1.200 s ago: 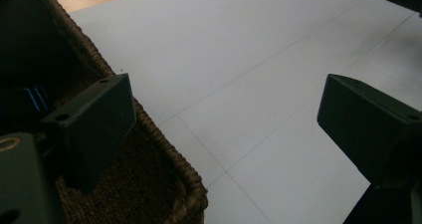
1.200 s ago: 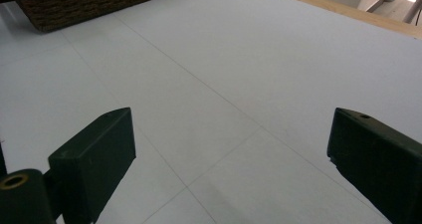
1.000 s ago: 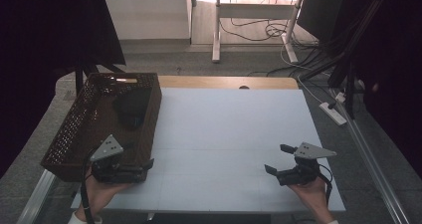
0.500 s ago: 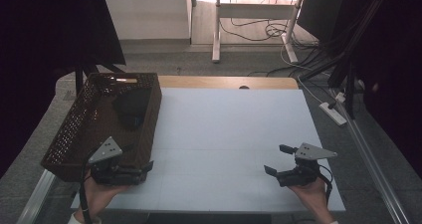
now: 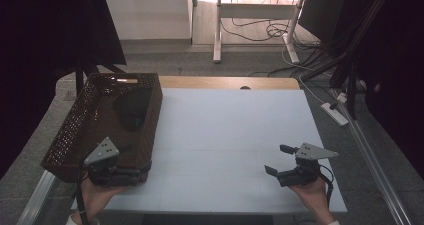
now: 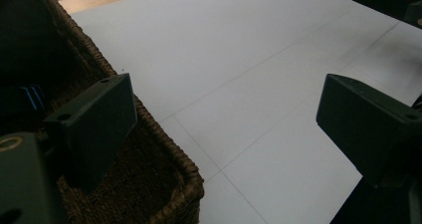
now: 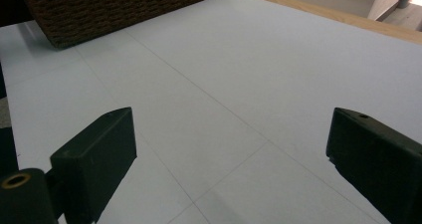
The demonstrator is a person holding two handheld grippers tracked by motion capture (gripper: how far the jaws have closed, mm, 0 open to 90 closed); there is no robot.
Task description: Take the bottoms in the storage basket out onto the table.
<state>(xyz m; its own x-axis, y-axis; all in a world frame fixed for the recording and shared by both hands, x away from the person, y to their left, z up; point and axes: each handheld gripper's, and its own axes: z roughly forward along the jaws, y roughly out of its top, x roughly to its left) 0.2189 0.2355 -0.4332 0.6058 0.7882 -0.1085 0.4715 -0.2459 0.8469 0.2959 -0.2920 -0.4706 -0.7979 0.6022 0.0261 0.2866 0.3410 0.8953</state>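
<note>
My left gripper sits with its fingers released by the near right corner of the brown basket on the bench's left, so I should reach in slowly for the dark thing inside while my right gripper, fingers also released, waits.

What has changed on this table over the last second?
Nothing visibly changed. The left hand-held gripper sits open at the near corner of the wicker basket, the right hand-held gripper open over the white table, neither holding anything.
</note>
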